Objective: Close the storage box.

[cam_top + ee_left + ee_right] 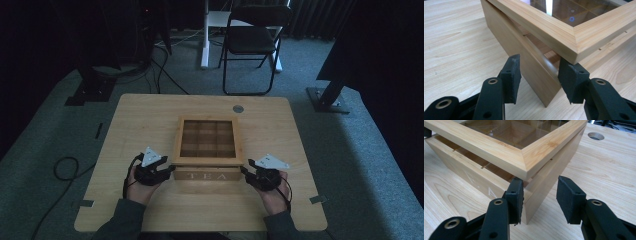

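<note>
High view is showing a person sitting at a wooden table (150,210) with 2 grippers flanking a wooden tea box (206,174) lying near the table's middle. At the left, the left gripper (169,169) is meeting the box's near left corner; its jaws are standing wide apart, gripping nothing, with 1 jaw tucked under the glass-paned lid (564,30). The lid is sitting slightly raised above the box body. At the right, the right gripper (246,172) is mirroring this at the near right corner, jaws parted and empty, probably so both can lift the lid evenly.
</note>
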A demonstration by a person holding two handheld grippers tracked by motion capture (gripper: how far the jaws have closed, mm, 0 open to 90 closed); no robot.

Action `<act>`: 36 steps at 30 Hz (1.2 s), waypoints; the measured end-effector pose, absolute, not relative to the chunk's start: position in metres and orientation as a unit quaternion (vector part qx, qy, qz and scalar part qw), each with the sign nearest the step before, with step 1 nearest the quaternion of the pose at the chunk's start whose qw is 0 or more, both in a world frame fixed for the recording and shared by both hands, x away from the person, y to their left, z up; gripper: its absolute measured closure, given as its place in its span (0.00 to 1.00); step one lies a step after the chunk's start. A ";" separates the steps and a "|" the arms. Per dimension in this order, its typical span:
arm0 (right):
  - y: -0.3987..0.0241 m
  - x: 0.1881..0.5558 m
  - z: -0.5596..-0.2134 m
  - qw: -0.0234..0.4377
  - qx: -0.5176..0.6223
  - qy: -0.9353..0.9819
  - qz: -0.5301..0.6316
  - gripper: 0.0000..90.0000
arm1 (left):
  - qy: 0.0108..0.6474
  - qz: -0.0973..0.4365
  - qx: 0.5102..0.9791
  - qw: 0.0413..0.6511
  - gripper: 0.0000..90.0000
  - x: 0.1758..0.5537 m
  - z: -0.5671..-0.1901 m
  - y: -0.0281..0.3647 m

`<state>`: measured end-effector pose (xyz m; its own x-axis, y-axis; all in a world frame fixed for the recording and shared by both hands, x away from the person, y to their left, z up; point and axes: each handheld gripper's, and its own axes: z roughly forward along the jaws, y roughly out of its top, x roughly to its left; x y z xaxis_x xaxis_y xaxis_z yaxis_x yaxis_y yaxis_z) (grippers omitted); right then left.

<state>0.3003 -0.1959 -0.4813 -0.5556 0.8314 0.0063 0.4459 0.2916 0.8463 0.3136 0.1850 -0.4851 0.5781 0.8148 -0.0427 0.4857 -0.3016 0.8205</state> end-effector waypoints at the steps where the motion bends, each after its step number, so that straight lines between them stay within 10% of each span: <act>1: -0.197 0.300 -0.482 0.225 0.415 0.771 0.428 0.63 | 0.416 0.195 0.783 0.420 0.58 0.313 -0.485 0.185; 36: -0.250 0.326 -0.500 0.245 0.491 0.743 0.382 0.49 | 0.461 0.208 0.749 0.428 0.55 0.296 -0.488 0.230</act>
